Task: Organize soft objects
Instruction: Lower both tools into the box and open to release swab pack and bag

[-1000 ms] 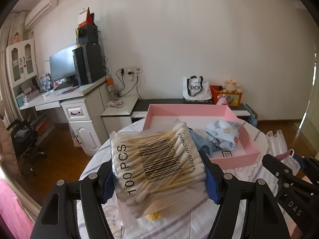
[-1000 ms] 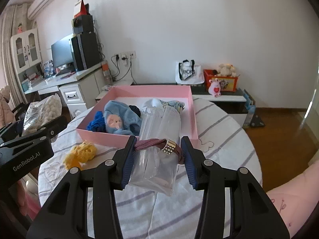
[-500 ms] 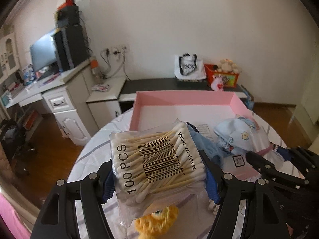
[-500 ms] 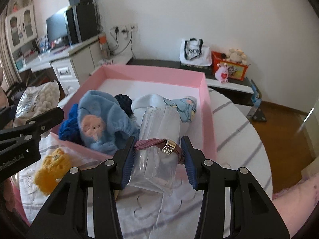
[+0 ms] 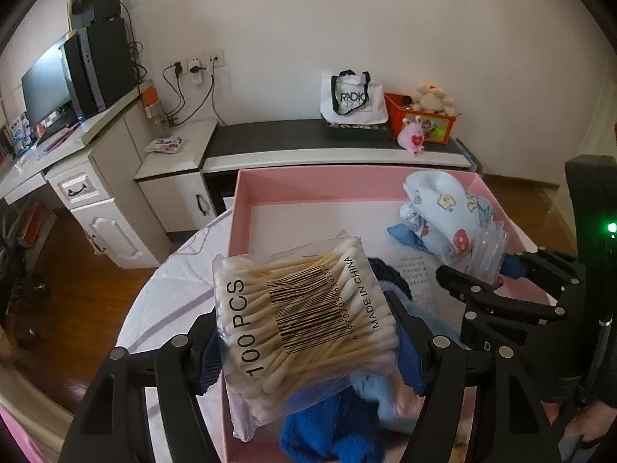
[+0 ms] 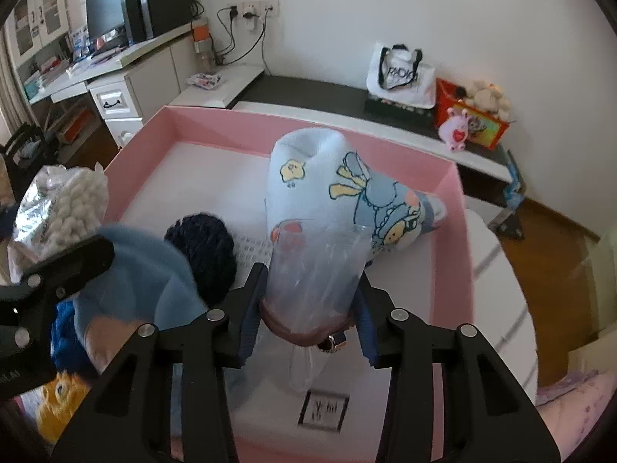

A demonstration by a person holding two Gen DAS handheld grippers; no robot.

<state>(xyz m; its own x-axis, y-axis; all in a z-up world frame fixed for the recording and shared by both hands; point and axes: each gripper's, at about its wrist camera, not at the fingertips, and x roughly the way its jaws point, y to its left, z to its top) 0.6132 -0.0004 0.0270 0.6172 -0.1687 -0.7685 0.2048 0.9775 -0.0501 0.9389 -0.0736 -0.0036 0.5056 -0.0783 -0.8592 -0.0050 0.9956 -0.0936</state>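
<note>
My left tongs (image 5: 304, 351) are clenched on a bag of cotton swabs (image 5: 304, 324), held over the near left corner of the pink box (image 5: 347, 181). My right tongs (image 6: 308, 308) grip a clear plastic sleeve (image 6: 316, 270) with a mauve band (image 6: 293, 333) round it, hanging over the near middle of the box floor.

Already lying in the box: a pale blue hat (image 6: 154, 277) and some bright blue knit (image 5: 327, 432) nearest me, a dark navy pompom (image 6: 200, 254) just past them, then the cartoon-print hat (image 6: 339, 196) toward the far right.

I judge the job mostly done. Left to do: set down both packets, then fetch the yellow toy (image 6: 58, 405), which I think lies outside the box on the surface.
</note>
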